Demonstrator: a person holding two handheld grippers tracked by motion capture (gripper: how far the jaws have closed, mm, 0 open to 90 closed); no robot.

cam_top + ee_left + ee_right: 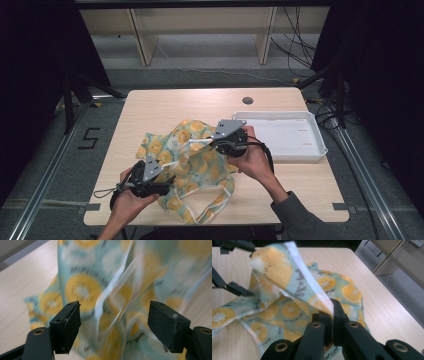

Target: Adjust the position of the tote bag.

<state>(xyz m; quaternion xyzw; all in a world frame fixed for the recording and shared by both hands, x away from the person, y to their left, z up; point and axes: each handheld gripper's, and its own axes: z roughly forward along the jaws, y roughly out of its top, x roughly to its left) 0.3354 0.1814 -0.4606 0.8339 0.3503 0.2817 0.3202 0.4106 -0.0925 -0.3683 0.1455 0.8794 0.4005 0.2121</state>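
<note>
Now the right gripper [331, 315] is clamped on the white hem of the fruit-print cloth [192, 150] mid-table, lifting it; the left gripper [113, 322], jaws apart, faces the hanging fabric just ahead.

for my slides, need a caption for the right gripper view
Right gripper shut on the white-edged hem of a citrus-print cloth, lifting it.

A thin printed cloth [192, 160] with smooth white edging lies on the table [150, 107] of pale matt wood grain, beside a glossy white plastic tray [312, 150].
</note>
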